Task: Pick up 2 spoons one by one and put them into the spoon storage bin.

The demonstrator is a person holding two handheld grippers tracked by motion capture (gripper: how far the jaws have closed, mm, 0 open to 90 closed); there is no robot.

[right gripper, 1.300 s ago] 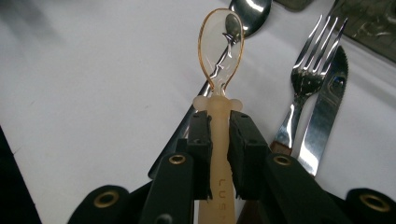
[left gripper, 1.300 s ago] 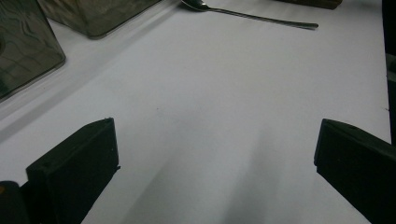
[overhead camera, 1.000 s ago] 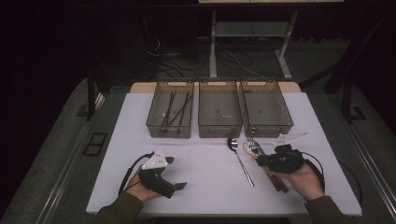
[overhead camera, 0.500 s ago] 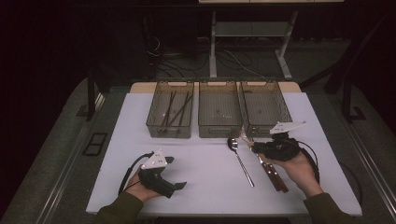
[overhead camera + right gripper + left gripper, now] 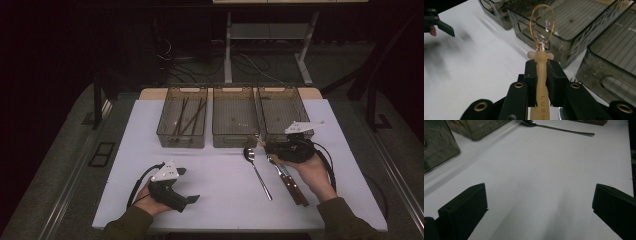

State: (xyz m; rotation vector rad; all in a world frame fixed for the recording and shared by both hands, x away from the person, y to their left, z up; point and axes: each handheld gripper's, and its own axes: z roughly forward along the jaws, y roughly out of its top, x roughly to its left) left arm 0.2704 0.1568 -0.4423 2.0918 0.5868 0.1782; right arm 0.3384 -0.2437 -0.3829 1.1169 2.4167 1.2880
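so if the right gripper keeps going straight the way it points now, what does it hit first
Probably the middle bin. The right gripper is shut on a cream-handled spoon whose bowl leads toward that bin's near wall, so the spoon would likely touch first. Depth is hard to judge.

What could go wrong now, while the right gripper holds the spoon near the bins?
1. The right gripper pinches the cream-handled spoon only on its narrow handle, so it may pivot or slip.
2. The spoon's bowl is close to the middle bin and could knock its rim.
3. The steel spoon and brown-handled cutlery lie under the right hand and might be nudged.
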